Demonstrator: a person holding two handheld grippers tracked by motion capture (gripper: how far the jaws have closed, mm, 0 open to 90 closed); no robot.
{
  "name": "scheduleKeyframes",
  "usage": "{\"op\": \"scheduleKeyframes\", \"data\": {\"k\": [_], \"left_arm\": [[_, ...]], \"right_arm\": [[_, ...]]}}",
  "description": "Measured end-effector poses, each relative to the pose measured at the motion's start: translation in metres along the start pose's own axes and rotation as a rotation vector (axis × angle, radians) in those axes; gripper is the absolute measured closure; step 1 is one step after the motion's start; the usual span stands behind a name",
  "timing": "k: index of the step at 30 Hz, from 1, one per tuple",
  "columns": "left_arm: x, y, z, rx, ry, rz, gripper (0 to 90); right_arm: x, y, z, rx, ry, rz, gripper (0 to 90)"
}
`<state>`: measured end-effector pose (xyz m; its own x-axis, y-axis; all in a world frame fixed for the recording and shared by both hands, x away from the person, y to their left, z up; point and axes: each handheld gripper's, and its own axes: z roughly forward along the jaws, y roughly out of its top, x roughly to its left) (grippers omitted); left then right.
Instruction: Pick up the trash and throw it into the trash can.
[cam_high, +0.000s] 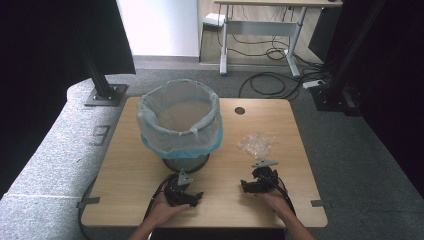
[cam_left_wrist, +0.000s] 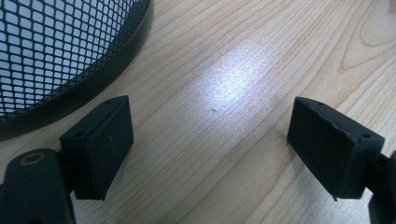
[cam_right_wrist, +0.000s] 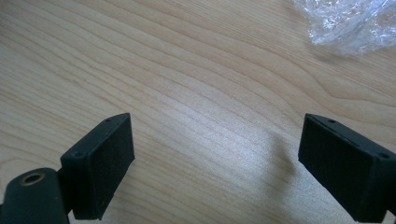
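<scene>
Bare wood lies open across the near half of the tabletop (cam_high: 130, 170), with the lined mesh bin (cam_high: 181, 125) standing at twelve o'clock from the left gripper (cam_high: 192, 197) and a crumpled clear plastic wrapper (cam_high: 256, 145) at twelve o'clock from the right gripper (cam_high: 247, 187). Both hands rest low near the front edge, grippers pointing inward toward each other, fingers spread wide and holding nothing. The left gripper view catches the bin's black mesh base just beside its left finger (cam_left_wrist: 100, 144), while the right gripper view puts the wrapper at one o'clock, well clear.
</scene>
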<state>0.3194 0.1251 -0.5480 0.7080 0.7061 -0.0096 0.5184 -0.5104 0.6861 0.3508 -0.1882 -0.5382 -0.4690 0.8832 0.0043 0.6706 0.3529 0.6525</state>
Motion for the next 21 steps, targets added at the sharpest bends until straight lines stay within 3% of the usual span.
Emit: {"op": "scheduleKeyframes", "data": {"k": [12,21], "left_arm": [[0.000,0.001,0.001,0.000,-0.003,0.002,14.5],[0.000,0.001,0.001,0.001,-0.004,0.002,14.5]], "right_arm": [[-0.002,0.002,-0.005,-0.045,-0.005,-0.003,12.1],[-0.012,0.001,-0.007,-0.036,-0.020,0.003,13.4]]}}
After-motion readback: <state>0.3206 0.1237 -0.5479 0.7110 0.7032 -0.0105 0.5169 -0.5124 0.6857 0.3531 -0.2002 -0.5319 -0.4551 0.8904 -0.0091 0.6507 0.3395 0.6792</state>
